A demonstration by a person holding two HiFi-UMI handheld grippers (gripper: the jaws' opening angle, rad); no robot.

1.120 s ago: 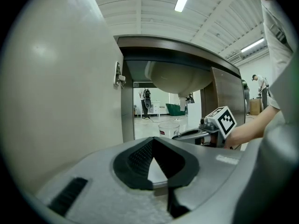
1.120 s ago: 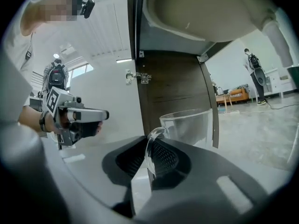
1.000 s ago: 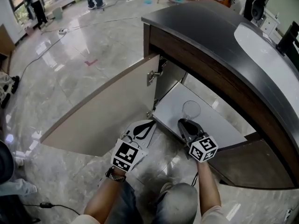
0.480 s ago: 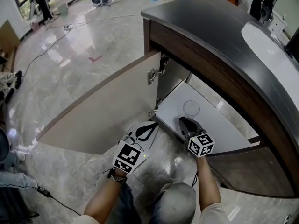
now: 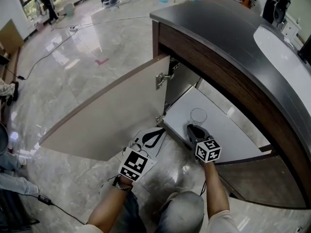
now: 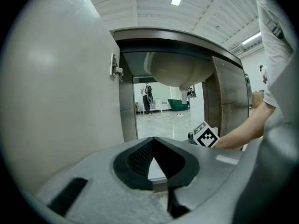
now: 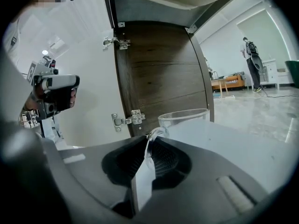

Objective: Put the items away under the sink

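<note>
A clear glass mug (image 5: 198,115) stands upright at the front of the white cabinet floor (image 5: 228,130) under the sink. My right gripper (image 5: 194,130) is shut on its handle. In the right gripper view the handle (image 7: 148,146) sits between the jaws and the mug's rim (image 7: 184,115) rises just beyond them. My left gripper (image 5: 154,135) hangs low outside the cabinet, by the foot of the open door (image 5: 112,115). Its jaws are shut with nothing in them, and in the left gripper view its tips (image 6: 153,141) meet, pointing into the cabinet opening.
The dark countertop (image 5: 233,33) with the sink basin (image 5: 282,42) overhangs the cabinet, and the basin's underside (image 6: 180,71) hangs inside. Both doors swing outward on metal hinges (image 5: 163,79); the right door (image 7: 159,78) is dark wood. Cables and people's legs are on the far floor.
My right gripper has come down a little with the mug, closer to the cabinet floor. The left gripper has stayed where it was.
</note>
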